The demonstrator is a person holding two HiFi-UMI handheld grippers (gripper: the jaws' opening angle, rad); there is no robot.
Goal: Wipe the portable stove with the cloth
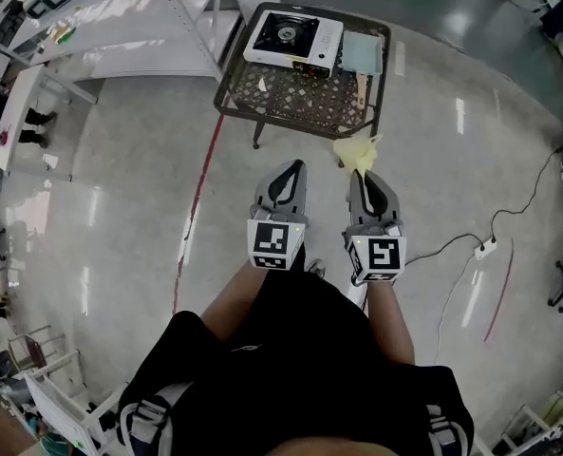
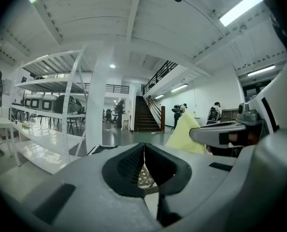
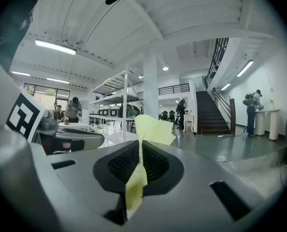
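Observation:
The white portable stove (image 1: 294, 38) with a black burner sits on a low metal-mesh table (image 1: 290, 98) ahead of me. A yellow cloth (image 1: 359, 152) sticks out from my right gripper (image 1: 364, 173), which is shut on it; in the right gripper view the cloth (image 3: 142, 144) is pinched between the black pads. My left gripper (image 1: 288, 174) is held beside it, jaws closed with nothing between them. Both grippers hover over the floor, short of the table. From the left gripper view the cloth (image 2: 186, 134) shows to the right.
A pale green sheet (image 1: 362, 51) lies on the table right of the stove. White shelving (image 1: 120, 27) stands at the left. A white cable and power strip (image 1: 485, 248) lie on the floor at the right. Red tape lines (image 1: 197, 198) mark the floor.

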